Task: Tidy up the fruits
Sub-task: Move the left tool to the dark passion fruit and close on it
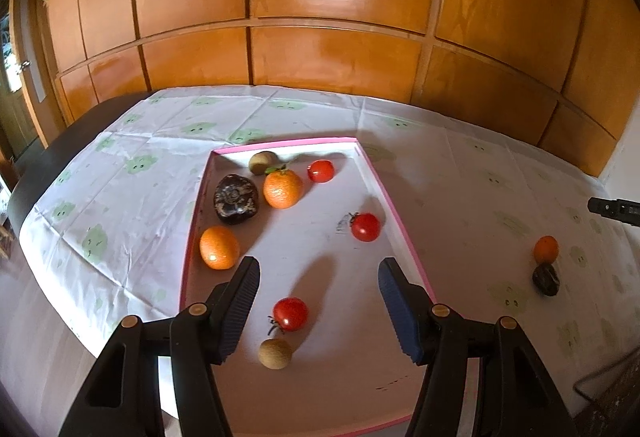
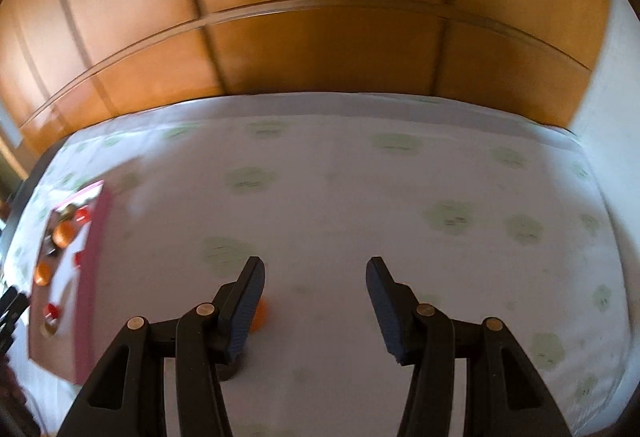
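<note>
Both claws are gaping wide: the left claw is hanging over a tomato in the pink-rimmed tray. Outside it, the right claw is hovering beside an orange lying on the desk.

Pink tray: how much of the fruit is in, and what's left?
Eight pieces lie in the pink tray. Both the left hand-held gripper and the right hand-held gripper are open and empty. Left: the small orange and the dark fruit touching it on the tablecloth.
</note>
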`<action>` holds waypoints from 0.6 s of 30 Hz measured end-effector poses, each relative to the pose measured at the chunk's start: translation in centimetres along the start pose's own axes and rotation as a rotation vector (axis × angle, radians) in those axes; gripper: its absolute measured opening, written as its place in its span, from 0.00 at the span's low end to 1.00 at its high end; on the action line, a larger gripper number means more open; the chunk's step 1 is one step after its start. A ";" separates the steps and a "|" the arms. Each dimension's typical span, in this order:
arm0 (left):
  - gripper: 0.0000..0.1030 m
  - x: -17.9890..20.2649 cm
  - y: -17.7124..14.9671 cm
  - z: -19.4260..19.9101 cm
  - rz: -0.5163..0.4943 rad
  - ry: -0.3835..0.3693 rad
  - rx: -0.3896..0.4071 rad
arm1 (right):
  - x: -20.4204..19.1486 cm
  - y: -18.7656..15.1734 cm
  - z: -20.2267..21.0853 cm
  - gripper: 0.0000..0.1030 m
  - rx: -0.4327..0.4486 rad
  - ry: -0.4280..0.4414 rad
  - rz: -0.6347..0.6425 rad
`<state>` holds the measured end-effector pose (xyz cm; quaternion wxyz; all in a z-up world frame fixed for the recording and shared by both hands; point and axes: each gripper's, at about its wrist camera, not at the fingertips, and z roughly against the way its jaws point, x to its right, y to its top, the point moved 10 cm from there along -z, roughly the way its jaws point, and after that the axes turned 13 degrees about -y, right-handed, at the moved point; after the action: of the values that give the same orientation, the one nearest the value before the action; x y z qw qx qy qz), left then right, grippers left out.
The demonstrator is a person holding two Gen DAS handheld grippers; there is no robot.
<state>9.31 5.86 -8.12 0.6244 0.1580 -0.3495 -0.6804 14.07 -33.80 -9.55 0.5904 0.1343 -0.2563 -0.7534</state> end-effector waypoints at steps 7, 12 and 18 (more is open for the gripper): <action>0.61 1.7 0.0 -0.6 -0.043 -0.016 -0.020 | 4.9 -1.5 -3.2 0.52 -0.117 -0.038 -0.187; 0.61 3.2 -0.1 -1.0 -0.072 -0.033 -0.035 | 5.3 -2.0 -3.6 0.52 -0.155 -0.057 -0.201; 0.61 5.4 -0.2 -1.7 -0.118 -0.060 -0.056 | 5.8 -2.3 -3.7 0.52 -0.166 -0.058 -0.218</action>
<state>9.35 0.23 -8.26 0.5767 0.1402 -0.3393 -0.7298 12.52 -39.80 -13.31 0.5064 0.0903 -0.1936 -0.8354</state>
